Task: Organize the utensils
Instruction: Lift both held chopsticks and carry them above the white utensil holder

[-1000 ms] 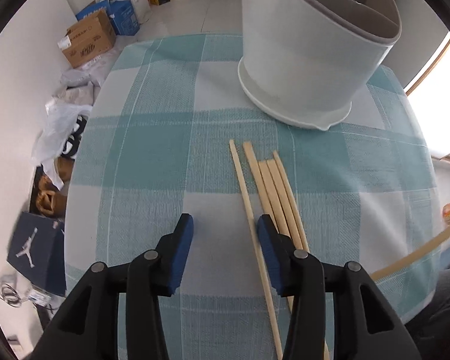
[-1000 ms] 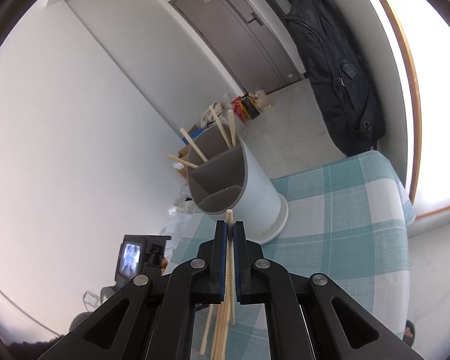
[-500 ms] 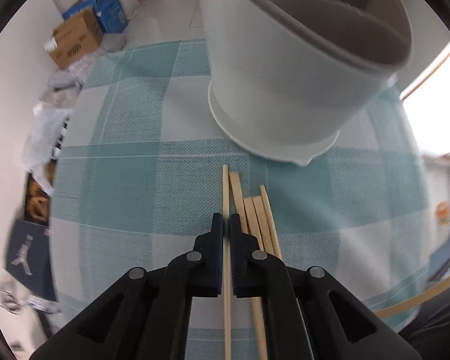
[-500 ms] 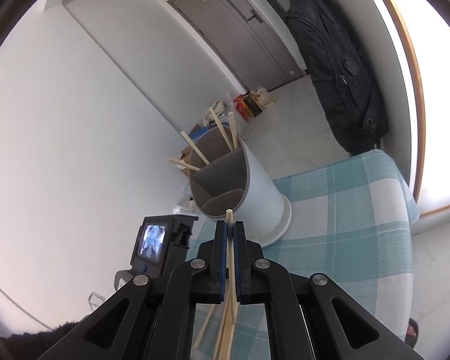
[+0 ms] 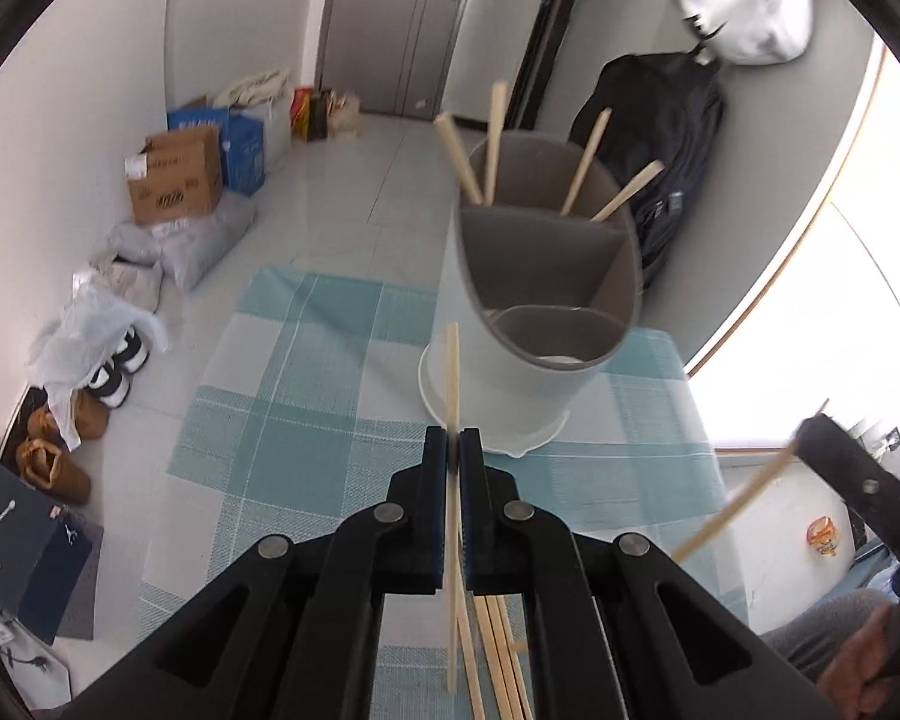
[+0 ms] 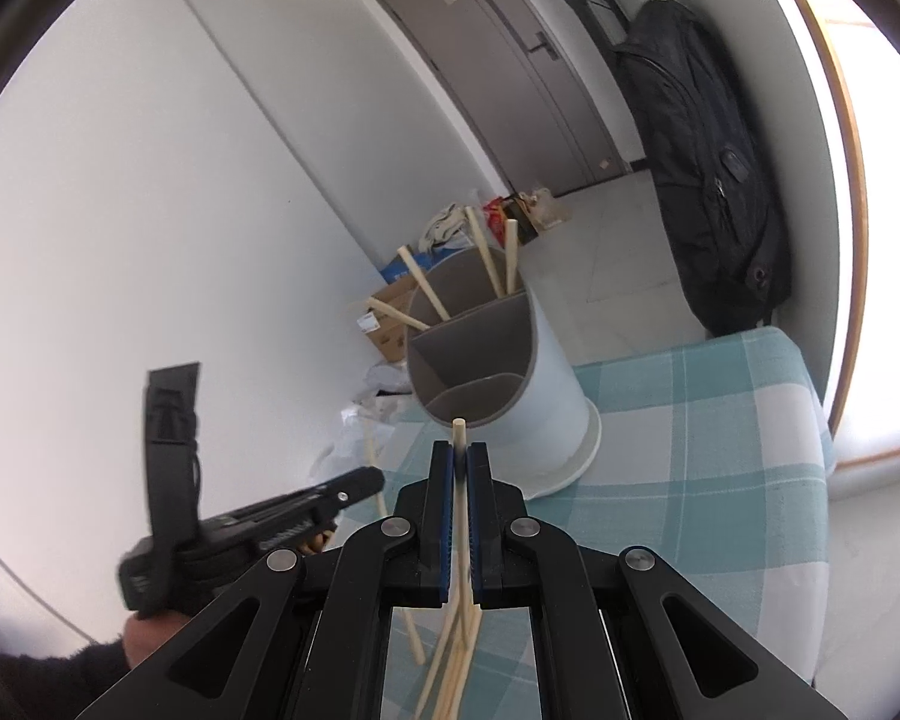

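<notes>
My left gripper (image 5: 453, 450) is shut on one wooden chopstick (image 5: 452, 372), held above the checked cloth and pointing toward the white utensil holder (image 5: 510, 384). The holder has grey compartments, and several chopsticks stand in its far ones. Loose chopsticks (image 5: 498, 648) lie on the cloth below my fingers. My right gripper (image 6: 459, 450) is shut on another chopstick (image 6: 459, 429), whose tip points at the holder (image 6: 546, 384). The right wrist view shows the left gripper (image 6: 378, 477) at the left. The right gripper (image 5: 807, 429) shows at the left wrist view's right edge.
The small table under the teal and white cloth (image 5: 306, 396) ends close on all sides. Cardboard boxes (image 5: 174, 180), bags and shoes (image 5: 114, 372) sit on the floor to the left. A black backpack (image 6: 708, 168) hangs by the grey door. A bright window is at right.
My left gripper closed on one chopstick and lifted it off the cloth, tilting upward so the room and holder top came into view. The right gripper kept its chopstick and barely shifted.
</notes>
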A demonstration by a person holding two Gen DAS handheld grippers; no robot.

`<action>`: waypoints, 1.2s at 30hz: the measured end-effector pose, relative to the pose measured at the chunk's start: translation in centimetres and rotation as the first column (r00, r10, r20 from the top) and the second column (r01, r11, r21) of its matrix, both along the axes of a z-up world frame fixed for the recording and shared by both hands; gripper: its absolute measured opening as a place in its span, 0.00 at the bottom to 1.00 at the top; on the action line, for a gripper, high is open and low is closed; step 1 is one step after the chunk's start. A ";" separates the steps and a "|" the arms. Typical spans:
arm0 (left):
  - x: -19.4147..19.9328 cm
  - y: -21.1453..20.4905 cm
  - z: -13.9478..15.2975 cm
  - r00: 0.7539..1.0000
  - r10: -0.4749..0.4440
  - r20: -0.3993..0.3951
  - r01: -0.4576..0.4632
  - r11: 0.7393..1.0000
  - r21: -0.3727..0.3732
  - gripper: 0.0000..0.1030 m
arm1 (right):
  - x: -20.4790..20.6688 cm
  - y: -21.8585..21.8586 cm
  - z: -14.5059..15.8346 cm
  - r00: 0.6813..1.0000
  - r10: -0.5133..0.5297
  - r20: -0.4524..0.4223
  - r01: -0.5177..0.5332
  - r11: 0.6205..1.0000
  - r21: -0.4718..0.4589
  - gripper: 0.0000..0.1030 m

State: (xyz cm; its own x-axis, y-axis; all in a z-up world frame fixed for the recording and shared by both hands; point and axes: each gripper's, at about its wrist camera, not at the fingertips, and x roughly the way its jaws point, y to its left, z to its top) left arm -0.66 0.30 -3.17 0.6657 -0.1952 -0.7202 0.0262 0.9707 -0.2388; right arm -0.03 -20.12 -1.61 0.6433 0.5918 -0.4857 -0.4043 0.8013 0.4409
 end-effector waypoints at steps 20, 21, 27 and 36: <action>-0.5 0.0 3.4 0.989 -0.075 0.124 0.079 0.997 -0.025 0.00 | -0.6 2.6 3.0 0.998 -0.004 0.065 0.011 0.993 -0.118 0.03; -0.5 0.0 3.6 0.989 -0.076 0.125 0.081 0.996 -0.030 0.00 | -0.5 2.5 3.4 0.998 -0.003 0.068 0.011 0.994 -0.113 0.03; 0.1 -0.1 6.1 0.985 -0.069 0.160 0.076 0.996 -0.039 0.00 | 0.4 2.2 6.2 0.996 0.003 0.088 0.007 0.994 -0.106 0.03; 3.0 -0.4 10.7 0.977 -0.055 0.208 0.069 0.996 -0.058 0.00 | 4.1 1.5 11.0 0.994 -0.005 0.107 0.011 0.998 -0.059 0.03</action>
